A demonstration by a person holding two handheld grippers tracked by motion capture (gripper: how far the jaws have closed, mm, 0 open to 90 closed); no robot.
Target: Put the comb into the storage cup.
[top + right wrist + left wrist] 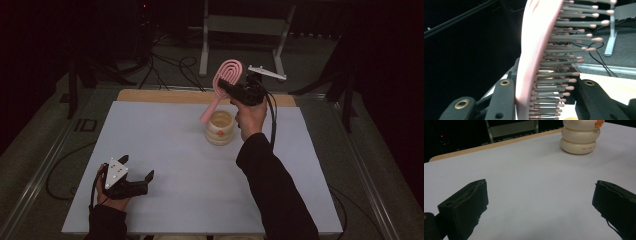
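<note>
Covering the wooden table (150,95), a pale sheet (165,165); dark room beyond.

Dark lab: floor cables (165,65), metal stand (240,30)

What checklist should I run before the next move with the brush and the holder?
1. Right gripper shut on brush: ok.
2. Brush handle tip pointing down at the holder: ok.
3. Holder upright on the table: ok.
4. Holder mouth free of objects: cannot tell.
5. Left gripper open, resting apart from the holder: ok.
6. Grip square on the brush, not slipping: cannot tell.
</note>
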